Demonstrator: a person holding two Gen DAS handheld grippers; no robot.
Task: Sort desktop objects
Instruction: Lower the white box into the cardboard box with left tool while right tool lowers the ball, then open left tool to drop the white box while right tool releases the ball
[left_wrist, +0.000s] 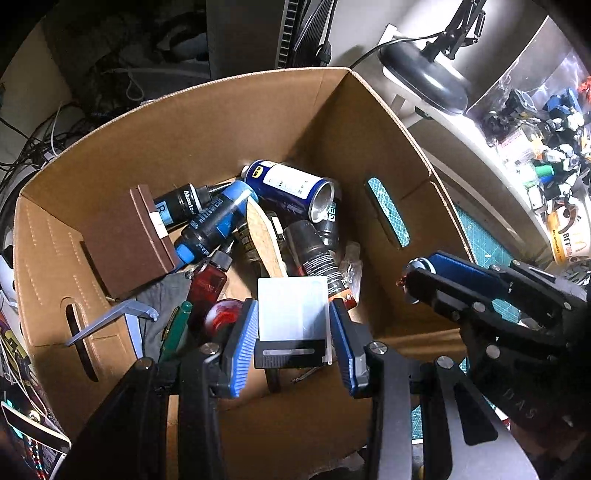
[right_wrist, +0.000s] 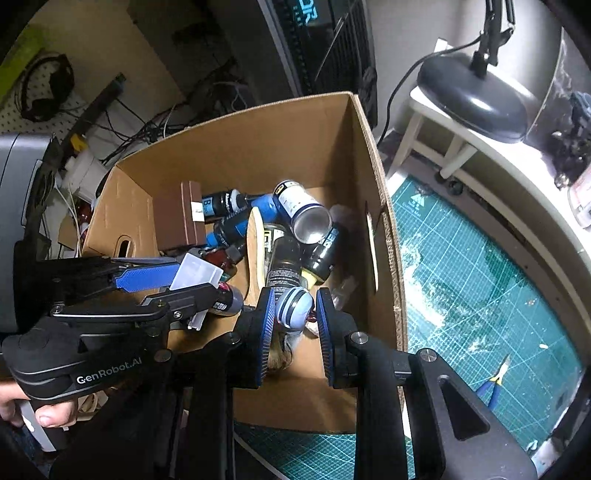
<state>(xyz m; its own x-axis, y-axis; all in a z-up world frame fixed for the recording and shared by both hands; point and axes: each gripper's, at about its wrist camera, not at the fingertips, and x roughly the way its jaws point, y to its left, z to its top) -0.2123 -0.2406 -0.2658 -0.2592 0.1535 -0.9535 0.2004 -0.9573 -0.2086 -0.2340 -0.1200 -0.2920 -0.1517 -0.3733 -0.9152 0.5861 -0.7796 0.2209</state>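
An open cardboard box (left_wrist: 221, 122) (right_wrist: 258, 140) holds a blue-and-white spray can (left_wrist: 291, 184) (right_wrist: 303, 210), a brown block (left_wrist: 136, 236) (right_wrist: 181, 221), black bottles with blue labels (left_wrist: 210, 225) and a red bottle (left_wrist: 207, 284). My left gripper (left_wrist: 293, 343) (right_wrist: 195, 284) points down into the box, shut on a clear plastic case with a black base (left_wrist: 291, 317) (right_wrist: 194, 273). My right gripper (right_wrist: 295, 332) (left_wrist: 413, 275) hangs over the box's near right corner. It is shut on a small rounded light-blue and white object (right_wrist: 295, 306) that I cannot identify.
A green cutting mat (right_wrist: 480, 277) lies right of the box, with blue-handled pliers (right_wrist: 491, 384) on it. A black lamp base (right_wrist: 472, 96) stands on a white shelf behind. Small model figures (left_wrist: 546, 129) crowd the far right. Cables (right_wrist: 147, 125) tangle behind the box.
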